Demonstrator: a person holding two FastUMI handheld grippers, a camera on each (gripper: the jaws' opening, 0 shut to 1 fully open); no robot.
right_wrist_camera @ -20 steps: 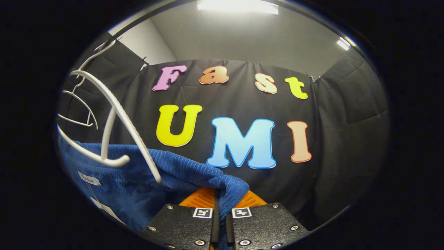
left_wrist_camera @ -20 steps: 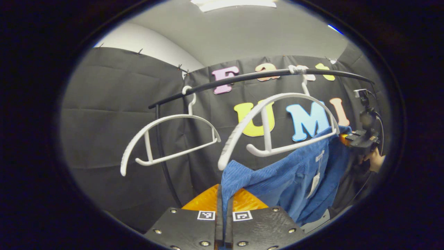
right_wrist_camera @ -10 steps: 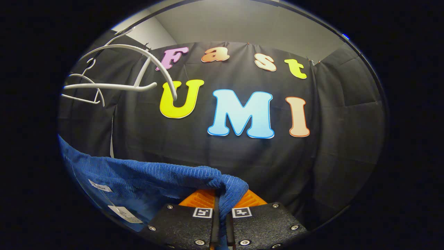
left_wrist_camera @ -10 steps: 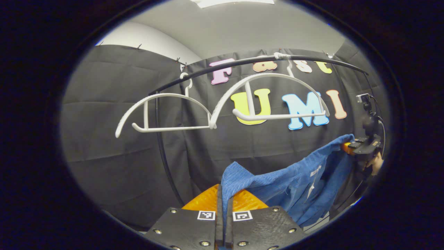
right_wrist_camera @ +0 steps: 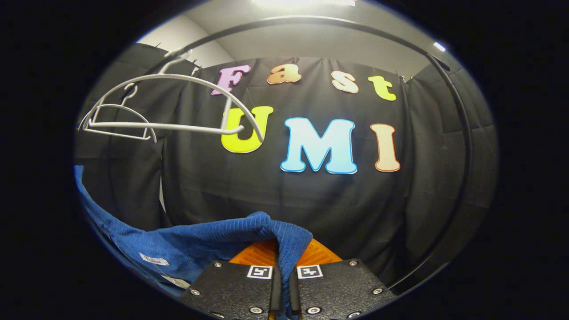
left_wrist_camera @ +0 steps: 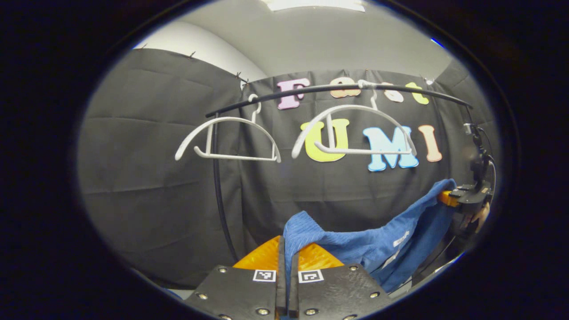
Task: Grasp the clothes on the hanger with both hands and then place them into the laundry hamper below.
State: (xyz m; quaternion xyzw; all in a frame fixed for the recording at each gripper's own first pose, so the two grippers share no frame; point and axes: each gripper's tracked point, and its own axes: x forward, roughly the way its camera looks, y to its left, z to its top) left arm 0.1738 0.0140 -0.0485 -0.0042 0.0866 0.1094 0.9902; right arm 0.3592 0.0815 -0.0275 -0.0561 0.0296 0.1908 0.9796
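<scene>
Left hand-held gripper (left_wrist_camera: pixel 286 266) pinches blue garment (left_wrist_camera: pixel 355 246) below two bare hangers (left_wrist_camera: pixel 355 133).

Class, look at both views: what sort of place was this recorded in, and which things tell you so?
Probably an indoor demonstration booth set up as a laundry corner: black cloth walls, a black clothes rail carrying two bare white hangers, and a blue garment held between the tools.

Left tool (left_wrist_camera: pixel 286 284) and right tool (right_wrist_camera: pixel 281 284) both clamped closed.

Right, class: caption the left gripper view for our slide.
Both grippers hold the blue garment below two bare white hangers.
</scene>
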